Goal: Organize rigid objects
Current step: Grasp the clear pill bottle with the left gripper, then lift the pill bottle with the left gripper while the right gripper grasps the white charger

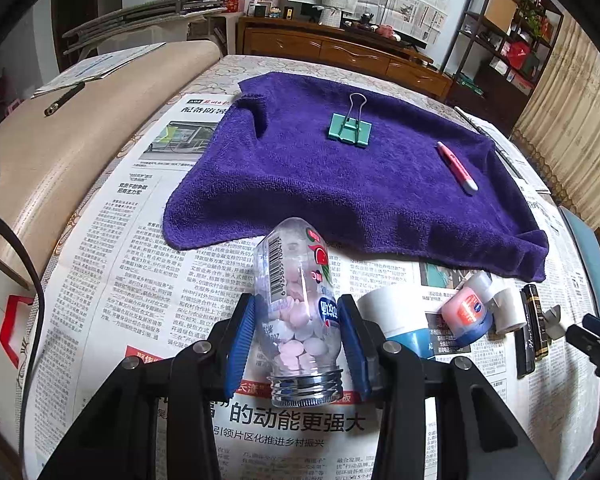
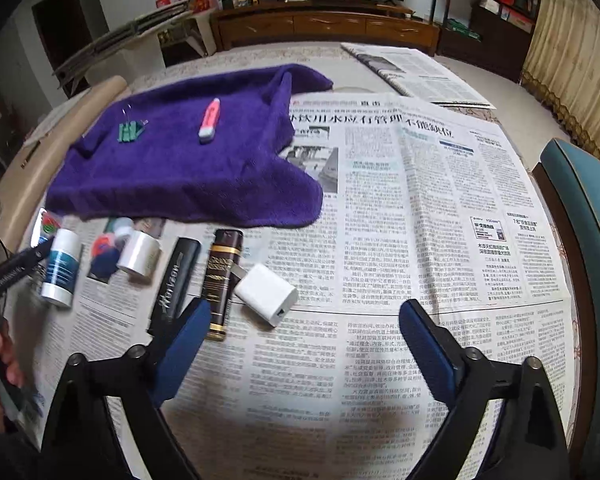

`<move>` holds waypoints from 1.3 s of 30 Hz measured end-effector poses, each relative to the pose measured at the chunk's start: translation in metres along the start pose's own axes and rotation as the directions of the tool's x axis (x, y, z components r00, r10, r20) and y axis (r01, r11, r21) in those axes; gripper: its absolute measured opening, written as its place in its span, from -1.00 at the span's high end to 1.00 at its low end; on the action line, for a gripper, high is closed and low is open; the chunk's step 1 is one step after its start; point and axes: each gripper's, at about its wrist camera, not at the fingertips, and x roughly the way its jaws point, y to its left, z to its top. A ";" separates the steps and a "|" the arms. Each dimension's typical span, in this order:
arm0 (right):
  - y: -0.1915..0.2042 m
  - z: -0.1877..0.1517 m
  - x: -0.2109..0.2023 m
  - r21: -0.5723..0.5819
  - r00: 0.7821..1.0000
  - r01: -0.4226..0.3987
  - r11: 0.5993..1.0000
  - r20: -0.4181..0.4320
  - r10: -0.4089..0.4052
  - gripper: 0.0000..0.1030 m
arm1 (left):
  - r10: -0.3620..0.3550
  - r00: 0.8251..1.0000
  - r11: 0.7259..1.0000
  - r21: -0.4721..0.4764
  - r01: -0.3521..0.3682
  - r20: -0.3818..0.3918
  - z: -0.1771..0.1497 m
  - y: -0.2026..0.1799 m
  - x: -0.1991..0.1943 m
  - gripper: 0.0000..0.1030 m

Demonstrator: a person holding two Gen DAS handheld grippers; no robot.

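- Left tongs (image 1: 298,336): nearest the lens, closed on the bottle (image 1: 298,304), blue pads pressed to its two sides near mid-body.
- Right tongs (image 2: 300,344): jaws wide apart with nothing between them, above bare newspaper (image 2: 420,208); the charger (image 2: 266,294) lies just ahead of them.
- Counter: covered by the newspaper; a purple towel (image 1: 340,176) is spread across the far half.
- Bottle: clear plastic, part-filled with pink and white tablets, threaded neck toward the camera, no cap visible. Judged light and stiff, with smooth, slippery walls; the loose tablets would likely shift or spill if the open neck dips. The mid-body hold across the label looks sound.
- Row near the towel's front edge: white tube (image 2: 62,266), small jar (image 1: 466,314), tape roll (image 2: 140,254), black case (image 2: 176,284), brown lighter (image 2: 222,280). All look rigid and light; the long ones are best taken across their short width.
- Charger: small white cube, hard and smooth; best gripped on opposite flat faces.
- On the towel: green clip (image 1: 349,130) and pink pen (image 1: 458,167), well apart.
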 end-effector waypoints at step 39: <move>0.010 0.006 0.024 -0.056 0.998 -0.052 0.997 0.017 0.053 0.45 | -0.055 0.998 0.998 -0.021 0.055 0.007 0.011 0.014 -0.014 0.23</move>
